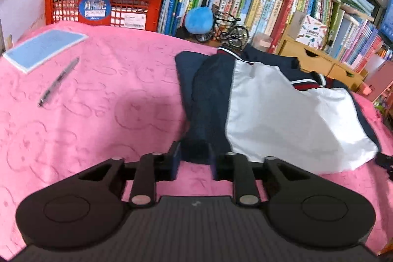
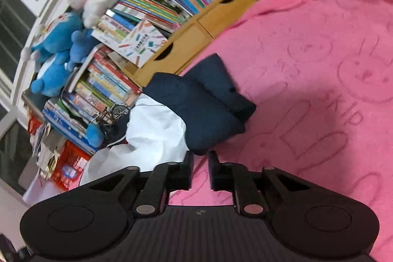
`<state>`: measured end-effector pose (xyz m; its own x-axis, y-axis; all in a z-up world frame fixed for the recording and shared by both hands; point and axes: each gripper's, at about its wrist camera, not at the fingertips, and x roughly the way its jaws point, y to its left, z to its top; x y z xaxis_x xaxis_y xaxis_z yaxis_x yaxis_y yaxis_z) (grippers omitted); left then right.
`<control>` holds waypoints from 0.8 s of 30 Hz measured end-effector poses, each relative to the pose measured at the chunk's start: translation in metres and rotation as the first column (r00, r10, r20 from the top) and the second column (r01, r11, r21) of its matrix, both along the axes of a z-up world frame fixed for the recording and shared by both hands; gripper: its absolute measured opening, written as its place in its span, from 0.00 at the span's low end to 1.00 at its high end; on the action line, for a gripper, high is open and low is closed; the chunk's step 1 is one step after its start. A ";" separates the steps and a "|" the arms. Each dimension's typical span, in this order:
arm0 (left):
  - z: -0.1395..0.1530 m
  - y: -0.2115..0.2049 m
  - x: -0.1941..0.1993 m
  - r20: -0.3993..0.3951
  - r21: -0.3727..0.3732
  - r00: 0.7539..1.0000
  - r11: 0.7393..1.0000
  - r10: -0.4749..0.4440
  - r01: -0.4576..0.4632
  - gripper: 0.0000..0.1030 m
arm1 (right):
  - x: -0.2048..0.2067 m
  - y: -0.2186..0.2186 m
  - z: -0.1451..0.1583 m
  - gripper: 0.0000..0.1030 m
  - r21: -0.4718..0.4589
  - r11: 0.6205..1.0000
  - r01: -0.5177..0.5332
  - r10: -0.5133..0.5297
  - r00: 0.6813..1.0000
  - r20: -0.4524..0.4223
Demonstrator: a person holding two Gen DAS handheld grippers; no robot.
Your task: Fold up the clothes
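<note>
A navy and white jacket (image 1: 282, 109) lies partly folded on the pink blanket (image 1: 98, 127), right of centre in the left wrist view. Its navy sleeve (image 1: 208, 95) runs down toward my left gripper (image 1: 194, 160). The sleeve's end sits between the parted fingers, and the pads do not visibly press on it. In the right wrist view the jacket's folded navy part (image 2: 196, 109) and its white part (image 2: 157, 134) lie just ahead of my right gripper (image 2: 200, 163). That gripper's fingers stand a narrow gap apart with only the pink blanket (image 2: 307, 90) showing between them.
A pen (image 1: 57, 82) and a blue notebook (image 1: 44, 49) lie on the blanket at the left. Behind stand a red crate (image 1: 105, 7) with stacked papers, packed bookshelves (image 1: 258, 1), wooden drawers (image 1: 319, 63), a model bicycle (image 1: 228, 31) and plush toys (image 2: 56, 46).
</note>
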<state>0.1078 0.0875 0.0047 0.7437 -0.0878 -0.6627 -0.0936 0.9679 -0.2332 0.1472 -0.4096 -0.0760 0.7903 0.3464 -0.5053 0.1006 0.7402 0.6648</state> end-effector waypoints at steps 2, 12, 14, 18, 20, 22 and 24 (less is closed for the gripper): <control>0.001 -0.003 -0.005 -0.002 -0.018 1.000 1.000 -0.010 0.010 0.71 | 0.007 0.007 -0.006 0.34 0.004 1.000 0.008 -0.008 1.000 0.003; -0.035 0.030 0.002 -0.076 -0.467 0.994 0.878 0.076 -0.102 0.82 | 0.004 0.009 -0.017 0.89 0.198 0.980 0.017 -0.040 0.993 0.113; -0.037 0.028 0.014 -0.062 -0.488 0.991 0.862 0.121 -0.136 0.83 | 0.011 0.014 -0.015 0.90 0.181 0.983 0.038 -0.057 0.993 0.100; -0.036 0.012 0.038 -0.025 -0.421 0.981 0.888 0.192 -0.184 0.80 | 0.038 0.033 -0.013 0.90 0.106 0.992 0.069 -0.079 0.993 0.093; -0.034 0.000 0.044 -0.014 -0.319 0.972 0.920 0.237 -0.229 0.52 | 0.053 0.045 -0.013 0.69 0.036 0.996 0.084 -0.087 0.993 0.078; -0.034 -0.009 0.049 0.001 -0.237 0.963 0.935 0.271 -0.263 0.19 | 0.067 0.049 -0.022 0.10 0.068 0.994 0.083 -0.082 0.997 -0.013; -0.032 -0.004 0.044 0.014 -0.253 0.967 0.937 0.253 -0.241 0.13 | 0.065 0.043 -0.025 0.07 0.112 0.990 0.081 -0.079 0.997 -0.022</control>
<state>0.1516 0.0833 -0.0270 0.7916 -0.0542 -0.6086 -0.3058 0.8271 -0.4715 0.2119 -0.3662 -0.1007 0.8092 0.3378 -0.4808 0.1693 0.6495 0.7413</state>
